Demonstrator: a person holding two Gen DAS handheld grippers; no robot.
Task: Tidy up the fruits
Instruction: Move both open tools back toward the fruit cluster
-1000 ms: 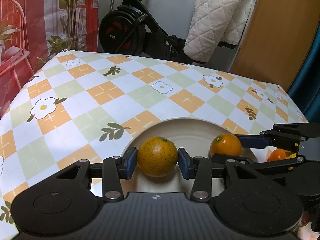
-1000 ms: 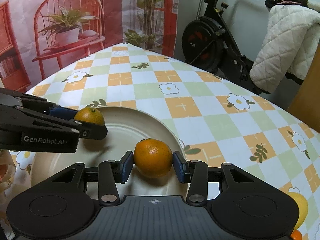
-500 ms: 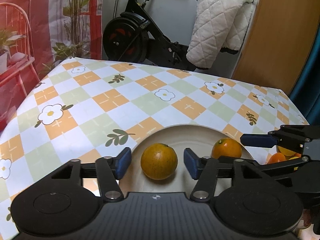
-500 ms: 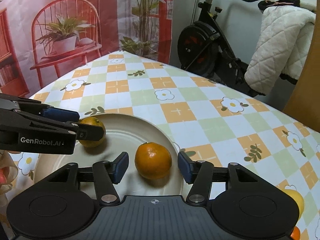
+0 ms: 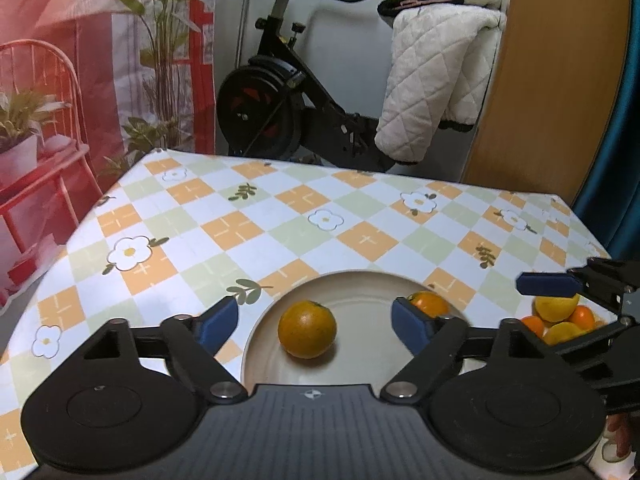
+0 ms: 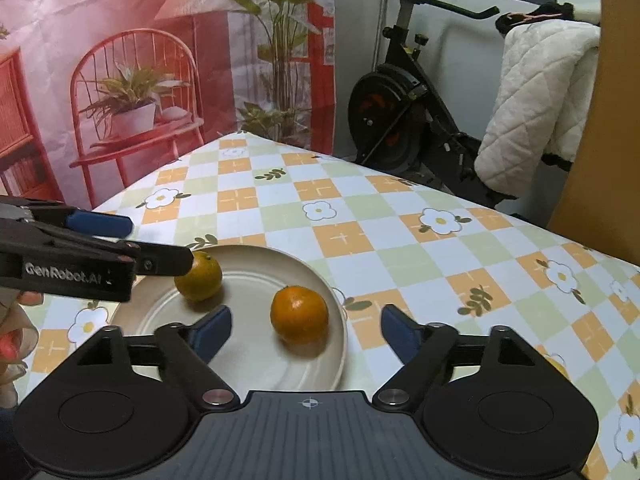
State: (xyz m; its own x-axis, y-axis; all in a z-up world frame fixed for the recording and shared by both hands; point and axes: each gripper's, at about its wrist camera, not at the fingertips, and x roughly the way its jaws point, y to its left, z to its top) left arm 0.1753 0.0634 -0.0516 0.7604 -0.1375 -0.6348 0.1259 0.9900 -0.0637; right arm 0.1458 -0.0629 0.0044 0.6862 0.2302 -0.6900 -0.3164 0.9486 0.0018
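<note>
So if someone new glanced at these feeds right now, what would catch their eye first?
Two oranges on the cream plate: a yellowish orange between the open left gripper, a deeper orange between the open right gripper. Behind the checked tablecloth stands an exercise bike.

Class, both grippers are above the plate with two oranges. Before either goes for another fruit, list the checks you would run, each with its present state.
1. Left gripper jaws open, clear of the yellowish orange: ok.
2. Right gripper jaws open, clear of the deeper orange: ok.
3. Both oranges resting inside the plate rim, apart from each other: ok.
4. Oranges settled, not rolling: cannot tell from one moment.
5. More fruit to fetch: ok, a pile of citrus lies right of the plate.
6. Room left on the plate: ok.
</note>
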